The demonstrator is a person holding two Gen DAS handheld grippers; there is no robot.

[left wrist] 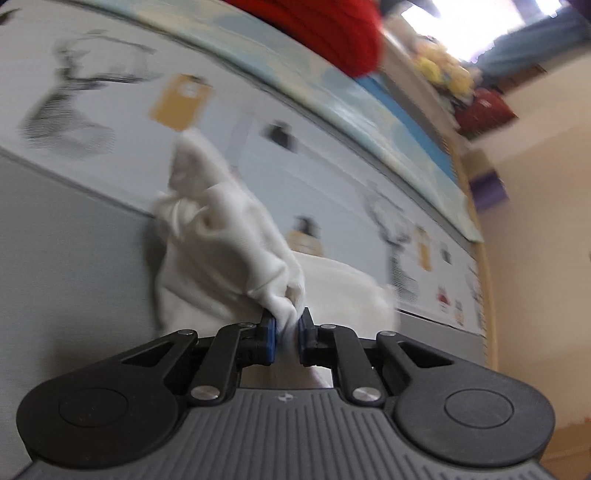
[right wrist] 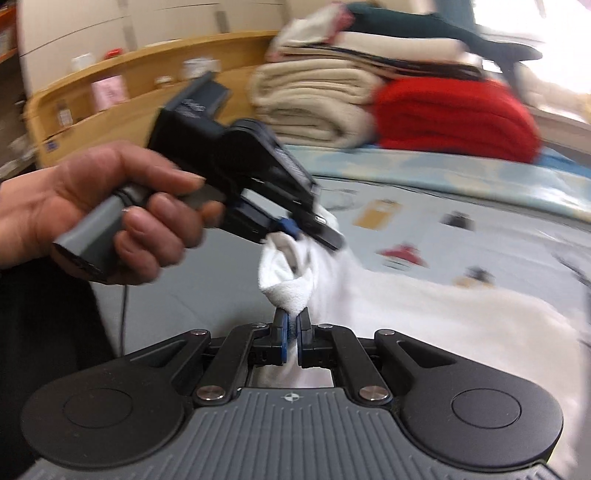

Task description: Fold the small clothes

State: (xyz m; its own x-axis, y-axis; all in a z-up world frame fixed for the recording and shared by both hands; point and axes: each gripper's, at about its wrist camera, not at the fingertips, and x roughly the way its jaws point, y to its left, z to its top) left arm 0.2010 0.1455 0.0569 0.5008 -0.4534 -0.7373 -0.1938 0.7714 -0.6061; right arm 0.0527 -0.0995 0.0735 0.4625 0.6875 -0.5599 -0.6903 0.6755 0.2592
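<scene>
The left gripper (left wrist: 287,322) pinches a bunched fold of white cloth (left wrist: 221,236) between its 2 blue pads (left wrist: 271,338). Beyond lies a printed bedsheet (left wrist: 110,110); a red blanket (left wrist: 332,33) sits far right.

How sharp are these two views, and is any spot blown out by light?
Left wrist: left gripper sharp, white garment and printed bedsheet motion-smeared, window blown out. Right wrist: right gripper crisp, left hand and folded pile blurred, top-right corner overexposed.
</scene>
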